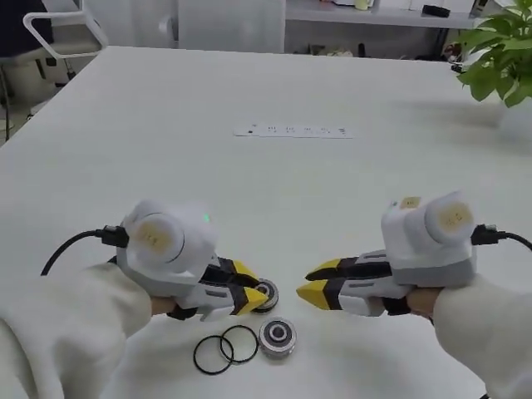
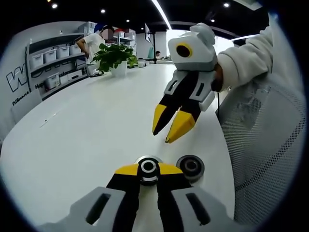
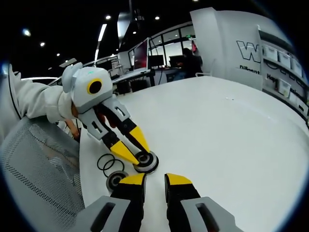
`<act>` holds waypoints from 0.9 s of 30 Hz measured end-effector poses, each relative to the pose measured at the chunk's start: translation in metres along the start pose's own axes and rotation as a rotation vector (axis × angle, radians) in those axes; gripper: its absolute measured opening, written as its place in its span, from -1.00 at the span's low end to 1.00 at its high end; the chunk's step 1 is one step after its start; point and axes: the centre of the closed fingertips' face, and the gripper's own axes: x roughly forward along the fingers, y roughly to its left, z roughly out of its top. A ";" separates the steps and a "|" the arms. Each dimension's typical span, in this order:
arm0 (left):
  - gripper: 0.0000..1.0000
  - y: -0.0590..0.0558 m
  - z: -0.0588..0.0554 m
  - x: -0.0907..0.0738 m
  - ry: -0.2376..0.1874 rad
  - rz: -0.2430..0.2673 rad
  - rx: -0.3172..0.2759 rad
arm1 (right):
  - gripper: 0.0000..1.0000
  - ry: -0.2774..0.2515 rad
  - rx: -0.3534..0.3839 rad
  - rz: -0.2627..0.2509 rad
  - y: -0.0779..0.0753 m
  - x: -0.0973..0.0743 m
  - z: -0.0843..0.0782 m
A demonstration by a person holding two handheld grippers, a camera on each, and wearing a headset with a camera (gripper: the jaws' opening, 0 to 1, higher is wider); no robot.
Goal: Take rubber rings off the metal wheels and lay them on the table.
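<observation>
White worktop in an office, a potted plant at its far right corner: close to the near edge, the left gripper pinches its jaws on a metal wheel. A second wheel lies nearer that edge, with two black rubber rings lying flat and overlapping just beside it. The right gripper hovers near the pinched wheel, its fingers slightly parted on nothing.

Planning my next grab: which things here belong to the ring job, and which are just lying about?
Job: left gripper, wheel it grips, second wheel, two loose rings, right gripper.
Lying about: potted plant, white strip.
</observation>
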 end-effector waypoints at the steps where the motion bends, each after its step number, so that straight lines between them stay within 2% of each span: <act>1: -0.85 0.000 0.001 0.001 -0.002 0.001 0.000 | -0.73 0.009 -0.016 -0.003 0.000 0.002 -0.001; 7: -0.85 -0.001 0.004 0.005 -0.014 0.002 0.001 | -0.72 0.003 -0.058 -0.046 -0.003 0.009 -0.002; 9: -0.85 -0.001 0.004 0.005 -0.017 0.002 0.000 | -0.67 0.024 -0.077 -0.046 -0.002 0.012 -0.007; 12: -0.85 -0.002 0.004 0.005 -0.021 0.004 -0.006 | -0.62 0.028 -0.070 -0.032 0.000 0.014 -0.009; 18: -0.85 -0.003 0.005 0.008 -0.030 0.001 -0.016 | -0.46 0.039 -0.115 -0.032 0.003 0.020 -0.012; 27: -0.85 -0.005 0.008 0.011 -0.044 -0.004 -0.017 | -0.51 0.028 -0.138 -0.029 0.004 0.021 -0.010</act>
